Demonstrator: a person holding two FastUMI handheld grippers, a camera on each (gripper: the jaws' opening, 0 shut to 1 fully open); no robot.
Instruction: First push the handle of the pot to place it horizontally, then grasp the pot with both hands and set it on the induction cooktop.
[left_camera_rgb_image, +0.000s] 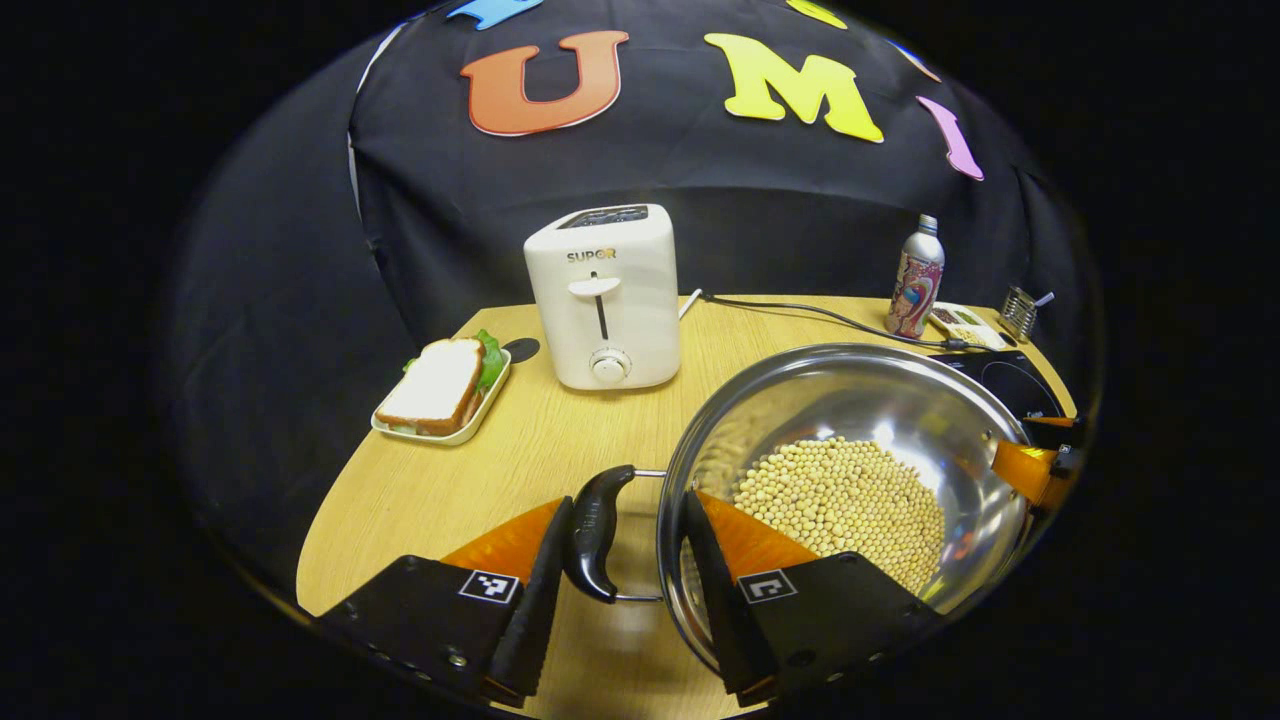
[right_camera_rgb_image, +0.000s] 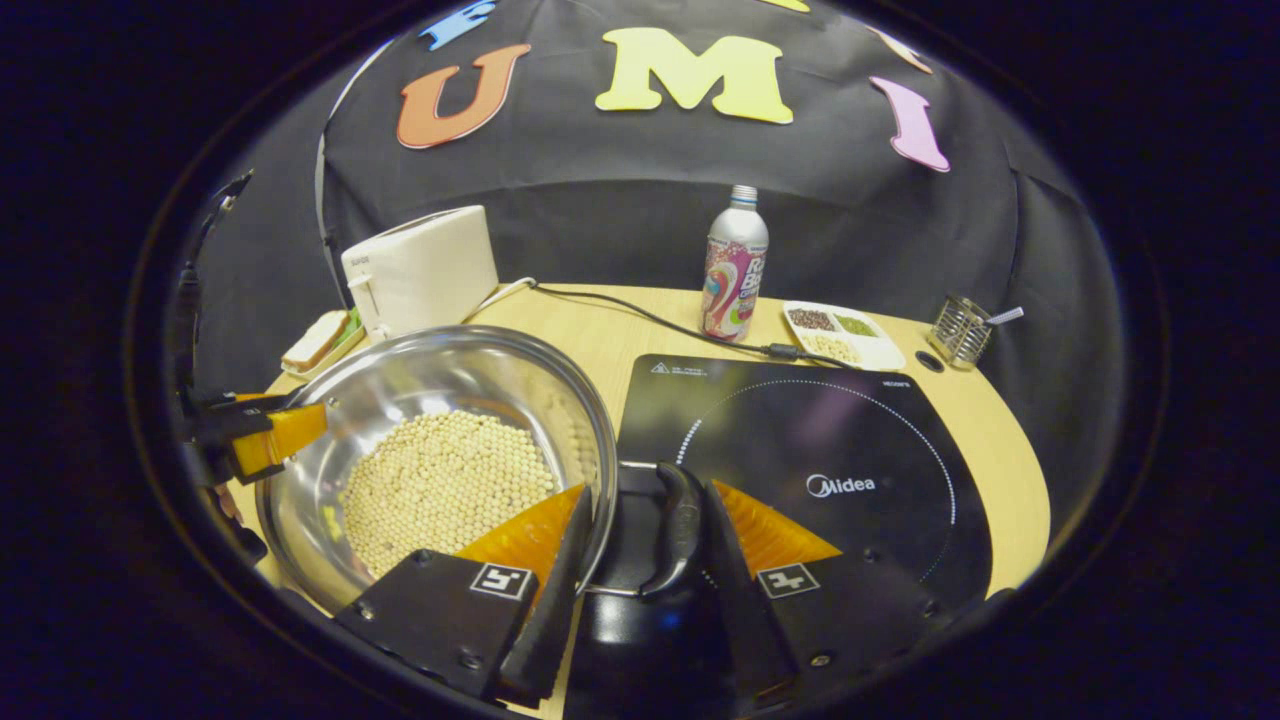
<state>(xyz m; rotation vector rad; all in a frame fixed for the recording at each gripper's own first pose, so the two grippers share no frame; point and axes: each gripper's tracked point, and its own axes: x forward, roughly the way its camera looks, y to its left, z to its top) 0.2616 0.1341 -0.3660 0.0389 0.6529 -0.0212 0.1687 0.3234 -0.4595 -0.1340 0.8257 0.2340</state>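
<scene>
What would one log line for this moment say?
pot: beans inside, beside cooktop | left gripper: straddles handle | right gripper: straddles other handle

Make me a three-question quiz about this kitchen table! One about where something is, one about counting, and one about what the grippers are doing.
1. Where is the sandwich?
A. On a small tray beside the toaster
B. Inside the pot
C. On the cooktop

2. How many handles does the pot have?
A. None
B. One
C. Two

3. How is each gripper placed?
A. Lying on the table
B. Fingers around a pot handle
C. Holding the bottle

Answers:
1 A, it lies on a tray left of the toaster.
2 C, one handle sits at the left gripper, another at the right gripper.
3 B, each handle sits between the fingers.
</scene>
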